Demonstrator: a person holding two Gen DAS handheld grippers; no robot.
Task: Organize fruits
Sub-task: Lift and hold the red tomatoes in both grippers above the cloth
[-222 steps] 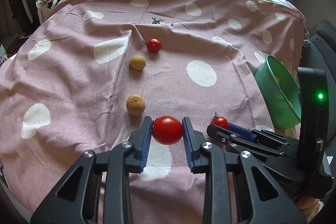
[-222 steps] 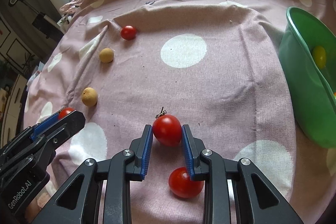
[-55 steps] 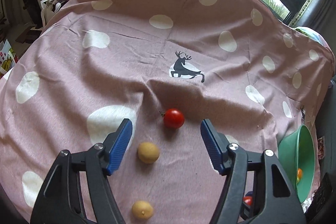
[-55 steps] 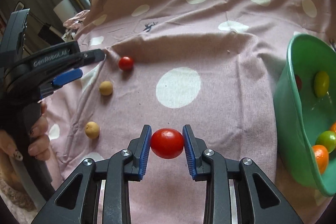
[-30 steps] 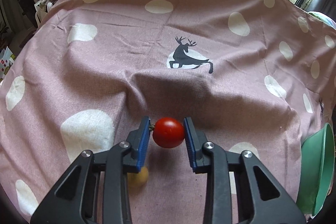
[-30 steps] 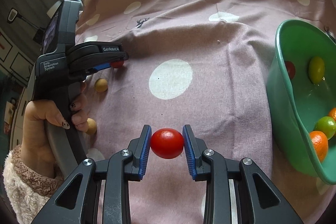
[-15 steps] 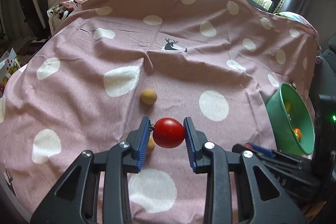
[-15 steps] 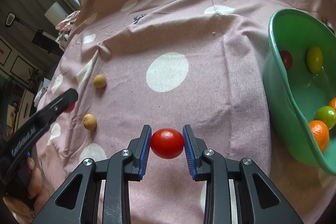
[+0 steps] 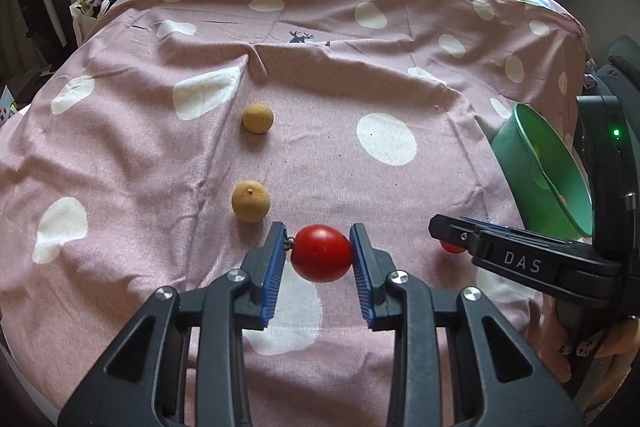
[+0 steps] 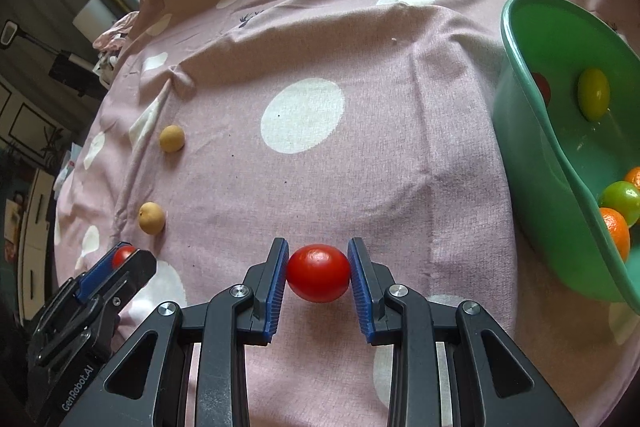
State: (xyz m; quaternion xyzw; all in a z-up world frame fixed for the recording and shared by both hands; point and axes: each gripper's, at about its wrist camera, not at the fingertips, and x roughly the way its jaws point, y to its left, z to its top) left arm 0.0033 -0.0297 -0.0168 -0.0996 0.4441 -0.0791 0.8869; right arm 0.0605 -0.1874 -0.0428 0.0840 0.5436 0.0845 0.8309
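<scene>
We hold a tomato (image 9: 321, 253) in the left gripper (image 9: 320, 259), another tomato (image 10: 318, 272) in the right gripper (image 10: 318, 277), jaws narrow, clamped. Bowl (image 10: 532, 163) sits at 2 o'clock; we should carry each over the rim, then release low, one at a time.

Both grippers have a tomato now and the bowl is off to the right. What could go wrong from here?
1. The left gripper sits farther from the green bowl, with the right gripper between; crossing over could knock them together.
2. Each tomato is round and smooth, pinched only at its sides, so it might slip.
3. The bowl looks tilted and already holds fruit; a dropped tomato may bounce out.
</scene>
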